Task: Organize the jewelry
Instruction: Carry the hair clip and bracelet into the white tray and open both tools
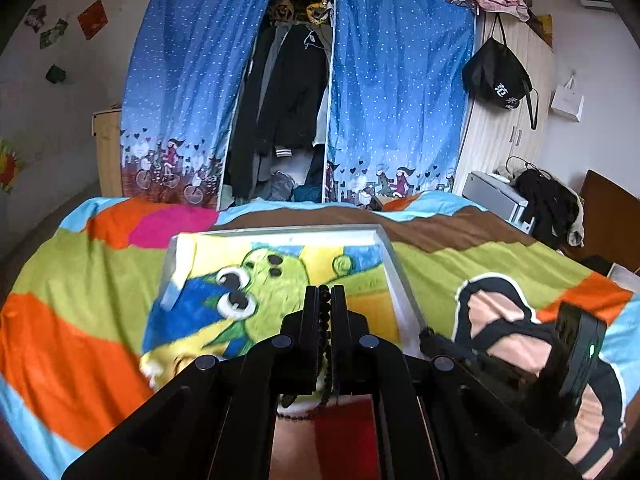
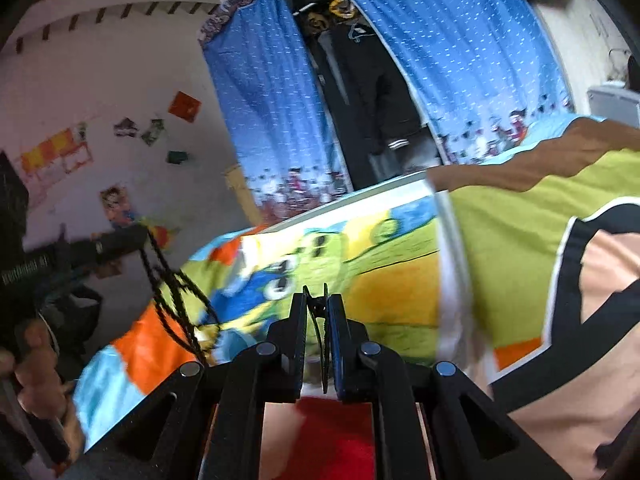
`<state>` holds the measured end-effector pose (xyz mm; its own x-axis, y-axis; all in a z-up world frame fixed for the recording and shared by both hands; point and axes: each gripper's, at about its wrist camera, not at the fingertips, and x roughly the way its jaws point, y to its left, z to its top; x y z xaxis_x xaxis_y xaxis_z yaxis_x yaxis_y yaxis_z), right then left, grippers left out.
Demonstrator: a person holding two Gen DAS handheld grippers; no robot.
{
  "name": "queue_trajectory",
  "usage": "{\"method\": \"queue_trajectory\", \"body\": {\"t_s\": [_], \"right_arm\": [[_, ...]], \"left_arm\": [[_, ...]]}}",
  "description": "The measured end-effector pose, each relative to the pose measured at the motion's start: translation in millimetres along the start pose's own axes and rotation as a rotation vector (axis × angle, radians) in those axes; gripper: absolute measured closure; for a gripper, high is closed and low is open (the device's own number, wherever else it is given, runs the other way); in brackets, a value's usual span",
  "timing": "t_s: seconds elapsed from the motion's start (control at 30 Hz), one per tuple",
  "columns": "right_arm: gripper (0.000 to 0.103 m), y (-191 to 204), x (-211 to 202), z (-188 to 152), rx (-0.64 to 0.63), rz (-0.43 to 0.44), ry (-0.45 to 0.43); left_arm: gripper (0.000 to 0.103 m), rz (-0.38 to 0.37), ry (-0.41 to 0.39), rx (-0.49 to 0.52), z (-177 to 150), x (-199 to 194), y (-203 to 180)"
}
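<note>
My left gripper (image 1: 324, 292) is shut on a string of dark beads (image 1: 325, 320), which runs between its fingers and hangs below them. In the right wrist view that gripper (image 2: 136, 238) shows at the left, with the bead string (image 2: 176, 300) dangling in loops over the bed. My right gripper (image 2: 318, 300) is shut on a black toothed hair clip (image 2: 322, 336) standing edge-on between the pads. A shallow white-rimmed clear tray (image 1: 280, 232) lies on the cartoon blanket ahead of both grippers; its rim (image 2: 448, 260) shows in the right wrist view too.
A bright cartoon blanket (image 1: 80, 320) covers the bed. Behind it hangs a blue curtained wardrobe (image 1: 192, 80) with dark clothes, and a wooden cabinet (image 1: 504, 128) with a black bag stands to the right. A person's hand (image 2: 36, 360) grips the left handle.
</note>
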<state>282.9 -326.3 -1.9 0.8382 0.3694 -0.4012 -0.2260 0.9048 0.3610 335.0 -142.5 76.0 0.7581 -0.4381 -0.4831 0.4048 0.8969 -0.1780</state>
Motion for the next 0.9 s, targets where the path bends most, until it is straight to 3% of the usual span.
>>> {"method": "queue_trajectory", "body": {"t_s": [0.27, 0.43, 0.8, 0.9], "right_arm": [[0.092, -40, 35, -12, 0.013, -0.141, 0.074], [0.092, -46, 45, -23, 0.027, -0.152, 0.119], [0.092, -54, 59, -32, 0.035, -0.19, 0.182], [0.087, -55, 58, -30, 0.038, -0.203, 0.183]], "left_arm": [[0.1, -0.019, 0.054, -0.055, 5, 80, 8], [0.1, -0.024, 0.132, -0.123, -16, 121, 15], [0.1, -0.001, 0.272, -0.215, -57, 143, 35], [0.1, 0.024, 0.291, -0.221, -60, 141, 38]]}}
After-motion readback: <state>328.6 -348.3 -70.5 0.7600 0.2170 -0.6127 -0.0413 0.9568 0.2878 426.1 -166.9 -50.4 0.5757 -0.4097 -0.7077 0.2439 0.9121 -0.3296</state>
